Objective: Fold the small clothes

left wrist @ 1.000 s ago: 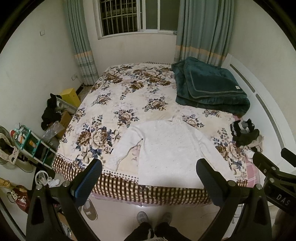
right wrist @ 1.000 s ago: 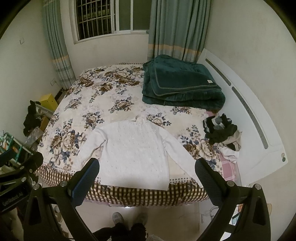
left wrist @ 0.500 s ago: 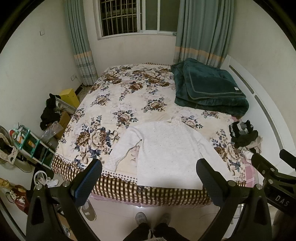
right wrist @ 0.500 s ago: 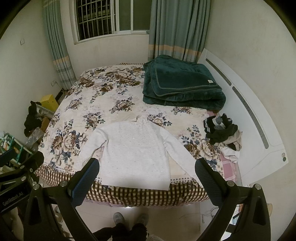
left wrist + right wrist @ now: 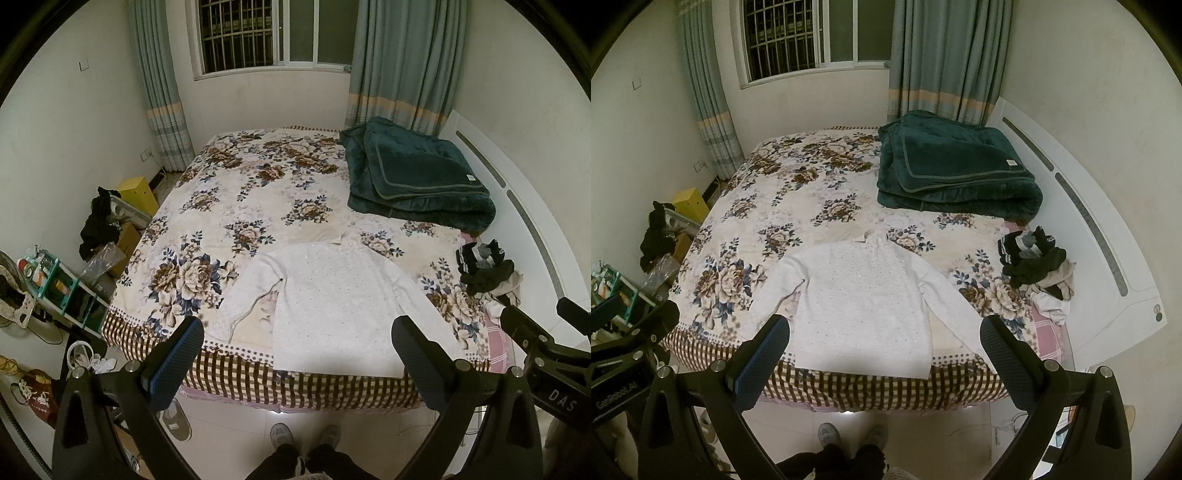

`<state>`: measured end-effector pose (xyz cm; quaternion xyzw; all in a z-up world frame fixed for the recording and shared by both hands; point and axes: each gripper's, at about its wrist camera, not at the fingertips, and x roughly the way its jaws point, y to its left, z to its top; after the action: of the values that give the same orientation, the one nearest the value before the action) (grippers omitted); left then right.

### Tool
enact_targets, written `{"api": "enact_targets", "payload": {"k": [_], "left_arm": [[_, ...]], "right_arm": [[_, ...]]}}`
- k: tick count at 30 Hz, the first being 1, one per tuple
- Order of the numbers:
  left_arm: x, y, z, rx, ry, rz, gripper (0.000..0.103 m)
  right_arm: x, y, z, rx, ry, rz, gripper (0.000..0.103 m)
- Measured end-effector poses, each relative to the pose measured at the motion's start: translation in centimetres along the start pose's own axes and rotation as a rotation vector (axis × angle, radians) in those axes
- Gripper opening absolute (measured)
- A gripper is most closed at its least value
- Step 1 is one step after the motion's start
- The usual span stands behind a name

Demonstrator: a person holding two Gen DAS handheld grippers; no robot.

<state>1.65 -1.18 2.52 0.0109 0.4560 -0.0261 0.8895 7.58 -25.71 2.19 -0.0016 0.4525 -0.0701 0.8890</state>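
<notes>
A small white long-sleeved sweater (image 5: pixel 332 299) lies flat on the floral bedspread (image 5: pixel 236 192) near the bed's front edge, sleeves spread out. It also shows in the right wrist view (image 5: pixel 868 295). My left gripper (image 5: pixel 297 362) is open and empty, held in the air in front of the bed, above the floor. My right gripper (image 5: pixel 884 360) is open and empty at about the same height. Both are well short of the sweater.
A folded dark green blanket (image 5: pixel 417 177) lies at the back right of the bed. A heap of dark and pale clothes (image 5: pixel 487 269) sits at the bed's right edge. Shelves and clutter (image 5: pixel 55 284) stand on the floor at the left. My feet (image 5: pixel 303 435) are below.
Both grippers have drawn back and up a little from the bed, so the sweater sits slightly higher in both views. Nothing on the bed has moved.
</notes>
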Motion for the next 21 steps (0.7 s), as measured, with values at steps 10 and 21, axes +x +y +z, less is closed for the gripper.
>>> {"api": "enact_targets", "payload": {"k": [10,21], "left_arm": [[0.0,0.1,-0.1,-0.003,-0.002,-0.002,0.103],[0.0,-0.2,0.3,-0.003,-0.006,-0.002,0.103]], "right_arm": [[0.0,0.0,-0.1,0.000,-0.002,0.001,0.103],[-0.3,2.0,1.6,-0.002,-0.001,0.001,0.103]]}}
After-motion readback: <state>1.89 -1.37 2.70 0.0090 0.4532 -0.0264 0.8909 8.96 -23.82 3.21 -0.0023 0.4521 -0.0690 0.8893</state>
